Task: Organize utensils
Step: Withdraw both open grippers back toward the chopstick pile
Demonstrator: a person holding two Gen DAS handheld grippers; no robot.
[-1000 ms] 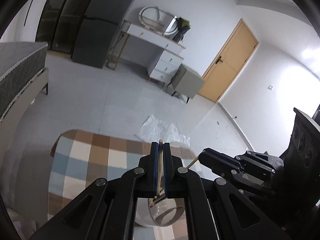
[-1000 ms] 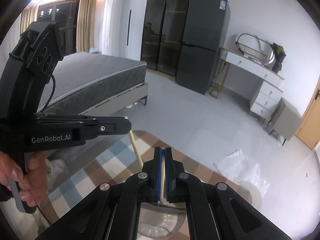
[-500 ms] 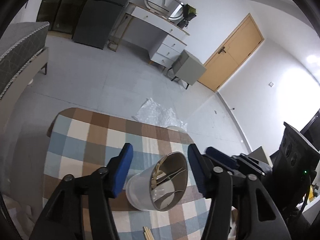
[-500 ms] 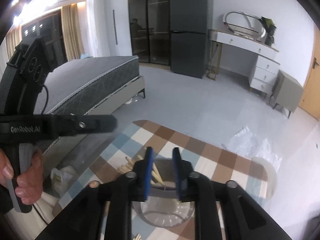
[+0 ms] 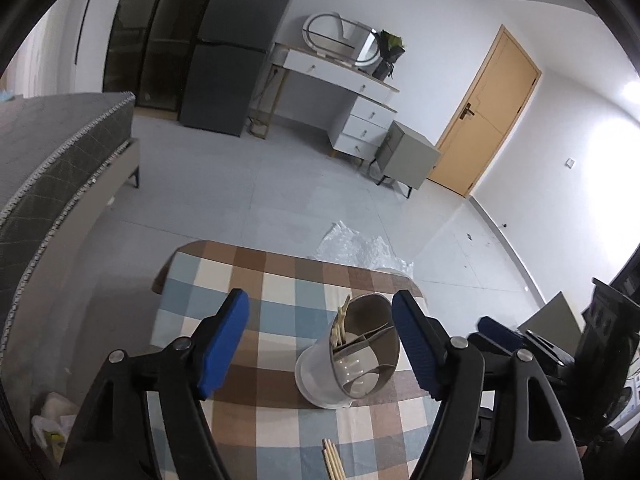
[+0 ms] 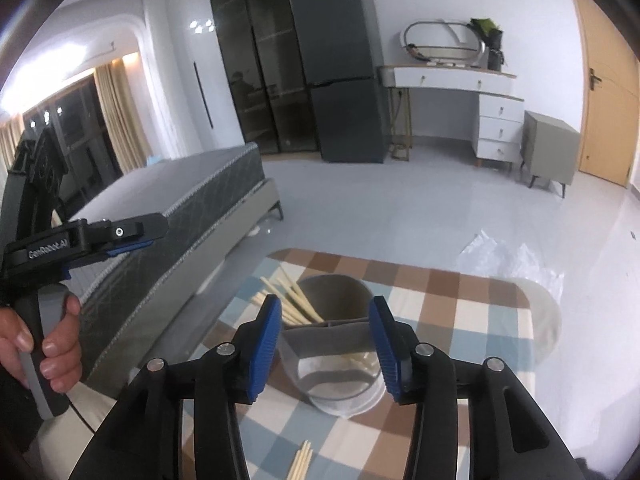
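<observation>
Reading "GenRobot.AI" along left gripper (image 6: pixel 132 246)

One utensil holder (image 5: pixel 347 360), two claws, one checked table (image 5: pixel 280 292)

Both my fisheye views are evenly, coolly lit. Glare whitens the wall (image 5: pixel 600 128) right of my left hand-held gripper (image 5: pixel 320 344). Edges curve strongly under a dark vignette; focus is slightly soft throughout.

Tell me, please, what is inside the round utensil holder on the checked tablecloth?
The utensil holder holds a bundle of wooden chopsticks leaning out of its left compartment, behind a grey divider. The floor of that compartment is hidden by its walls, so smaller items there cannot be ruled out.
</observation>
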